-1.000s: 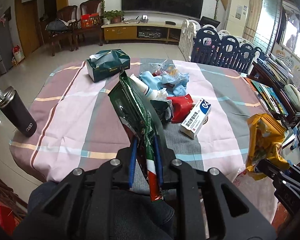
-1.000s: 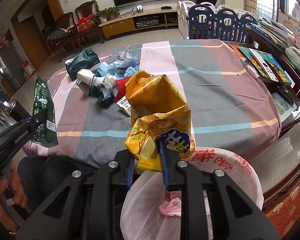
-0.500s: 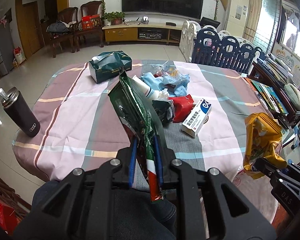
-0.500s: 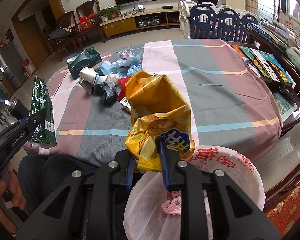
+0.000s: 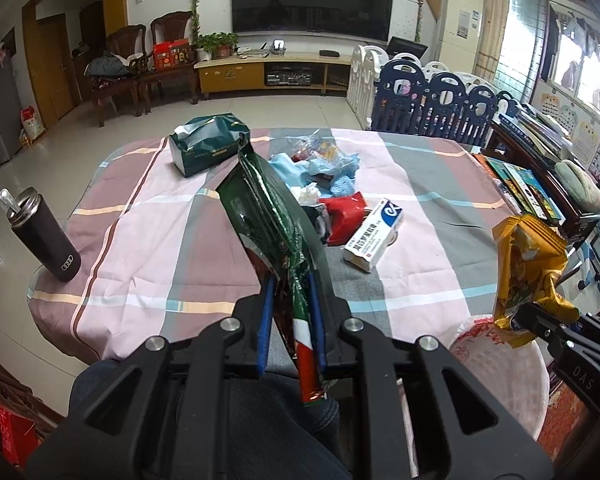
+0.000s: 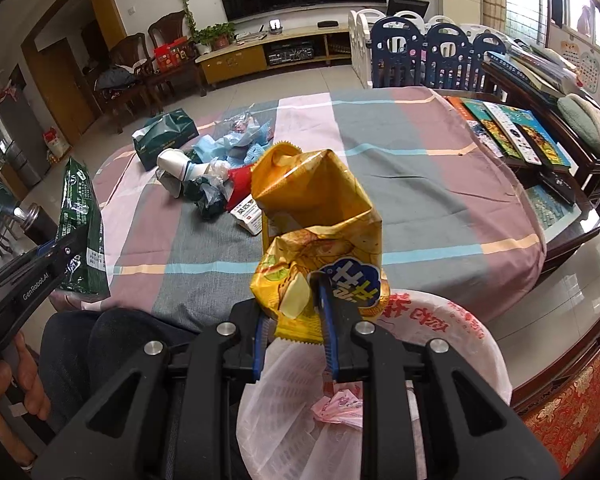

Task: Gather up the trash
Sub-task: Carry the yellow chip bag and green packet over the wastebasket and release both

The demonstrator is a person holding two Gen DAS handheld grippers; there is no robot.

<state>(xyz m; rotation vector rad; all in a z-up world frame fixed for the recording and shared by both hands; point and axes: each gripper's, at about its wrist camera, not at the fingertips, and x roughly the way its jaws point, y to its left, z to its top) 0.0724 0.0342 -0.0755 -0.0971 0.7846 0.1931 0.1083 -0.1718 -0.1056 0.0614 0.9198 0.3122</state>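
My left gripper [image 5: 290, 312] is shut on a dark green snack bag [image 5: 270, 216], held upright above my lap in front of the table. My right gripper [image 6: 294, 316] is shut on a yellow chip bag [image 6: 320, 224], held over a bin lined with a white bag [image 6: 440, 332]; the chip bag also shows in the left wrist view [image 5: 526, 268]. A pile of trash [image 5: 324, 184] lies mid-table: blue wrappers, a red packet, a paper cup [image 6: 176, 162], a white and blue medicine box [image 5: 374, 240].
A striped cloth covers the table [image 5: 148, 248]. A green tissue pack [image 5: 208, 144] sits at the far left. A black tumbler [image 5: 46, 240] stands at the left edge. Books [image 6: 508, 128] lie at the right. Pink scraps [image 6: 340, 404] lie in the bin.
Both grippers have drawn back slightly from the table with their bags. The chip bag sits a little more over the bin.
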